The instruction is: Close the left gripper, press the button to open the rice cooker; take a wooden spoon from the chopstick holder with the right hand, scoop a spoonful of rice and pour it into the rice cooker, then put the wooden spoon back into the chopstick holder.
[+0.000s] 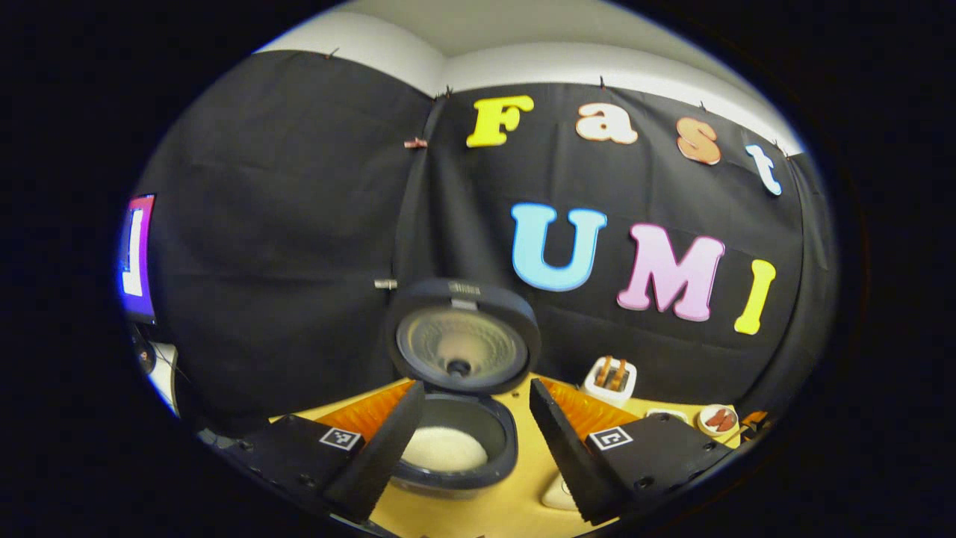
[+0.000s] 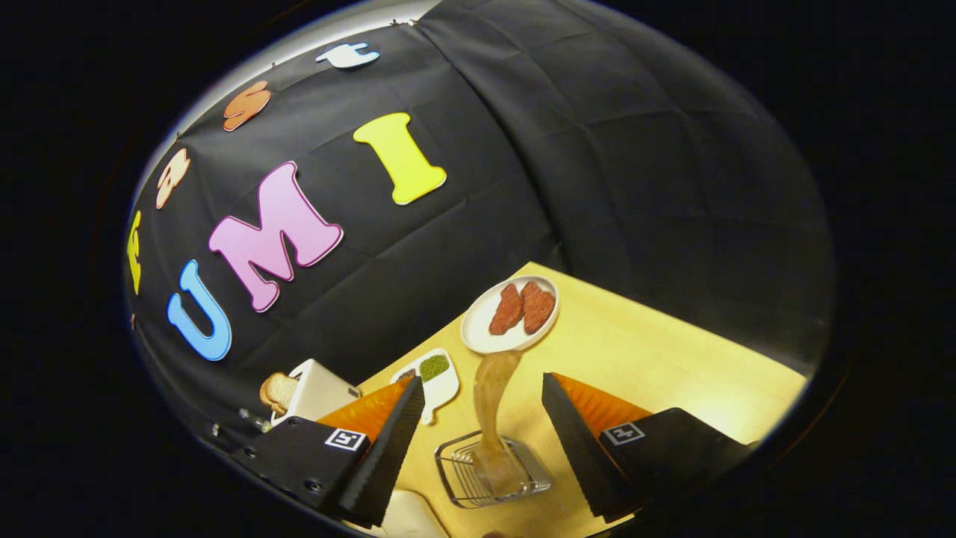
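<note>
The left gripper view looks at the rice cooker (image 1: 455,441), which stands open on the yellow table (image 1: 515,508): its lid (image 1: 463,336) is up and white rice (image 1: 444,448) lies in the pot. The left gripper (image 1: 478,441) is spread wide and holds nothing; the cooker sits just ahead, between its fingers and more toward the left one. Behind on the right are a toaster (image 1: 609,379) and a small plate (image 1: 718,420). The right gripper view shows other things: the wire chopstick holder (image 2: 493,469) with the wooden spoon (image 2: 493,403) standing in it, bowl upward (it leans a little). The right gripper (image 2: 482,441) is also spread and empty, the holder lying between its fingers, not touched. Beyond stand a plate of red pieces (image 2: 510,323), a small dish (image 2: 433,377) and the toaster (image 2: 317,392) with bread.
</note>
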A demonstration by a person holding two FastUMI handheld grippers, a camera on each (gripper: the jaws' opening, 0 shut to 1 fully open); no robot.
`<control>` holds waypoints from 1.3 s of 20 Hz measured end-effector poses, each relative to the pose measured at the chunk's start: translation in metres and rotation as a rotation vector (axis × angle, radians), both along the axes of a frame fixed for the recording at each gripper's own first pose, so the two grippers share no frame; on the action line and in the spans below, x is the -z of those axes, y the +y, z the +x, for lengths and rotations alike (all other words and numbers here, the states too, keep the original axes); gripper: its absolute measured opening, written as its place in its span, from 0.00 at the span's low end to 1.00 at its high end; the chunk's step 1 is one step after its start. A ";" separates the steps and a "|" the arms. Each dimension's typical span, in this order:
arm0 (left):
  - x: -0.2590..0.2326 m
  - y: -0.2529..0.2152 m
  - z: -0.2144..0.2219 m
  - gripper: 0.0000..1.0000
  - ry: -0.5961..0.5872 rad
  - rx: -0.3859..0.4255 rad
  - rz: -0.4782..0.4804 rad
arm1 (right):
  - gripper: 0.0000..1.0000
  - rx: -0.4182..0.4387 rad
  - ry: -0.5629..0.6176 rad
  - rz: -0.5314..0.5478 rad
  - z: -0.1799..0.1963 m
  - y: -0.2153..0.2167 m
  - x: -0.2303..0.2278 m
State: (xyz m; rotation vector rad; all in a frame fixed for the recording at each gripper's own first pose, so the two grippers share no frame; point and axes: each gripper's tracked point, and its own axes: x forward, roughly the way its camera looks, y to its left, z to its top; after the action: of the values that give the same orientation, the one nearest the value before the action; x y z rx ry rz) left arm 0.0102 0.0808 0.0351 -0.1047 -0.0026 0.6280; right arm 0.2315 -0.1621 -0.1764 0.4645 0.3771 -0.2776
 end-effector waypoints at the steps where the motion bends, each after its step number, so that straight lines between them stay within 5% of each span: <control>1: -0.011 0.007 0.002 0.95 -0.017 0.008 0.038 | 0.99 0.015 -0.014 -0.019 -0.010 -0.002 -0.009; 8: -0.054 0.040 0.022 0.95 -0.070 0.124 0.230 | 0.99 0.005 0.010 -0.206 -0.118 0.021 -0.036; 16: -0.078 0.083 0.079 0.92 -0.188 0.225 0.317 | 0.98 -0.195 0.054 -0.376 -0.255 0.097 -0.048; 20: -0.069 0.106 0.120 0.92 -0.179 0.241 0.321 | 0.99 -0.275 0.014 -0.443 -0.288 0.132 -0.069; 26: -0.055 0.124 0.149 0.92 -0.127 0.249 0.309 | 0.99 -0.289 -0.086 -0.475 -0.299 0.156 -0.113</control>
State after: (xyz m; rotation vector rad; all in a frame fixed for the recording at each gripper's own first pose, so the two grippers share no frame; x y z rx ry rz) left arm 0.1590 0.2048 0.0902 0.1525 -0.2057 0.3654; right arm -0.0679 -0.0065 -0.0636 -0.0468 0.2778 -0.0601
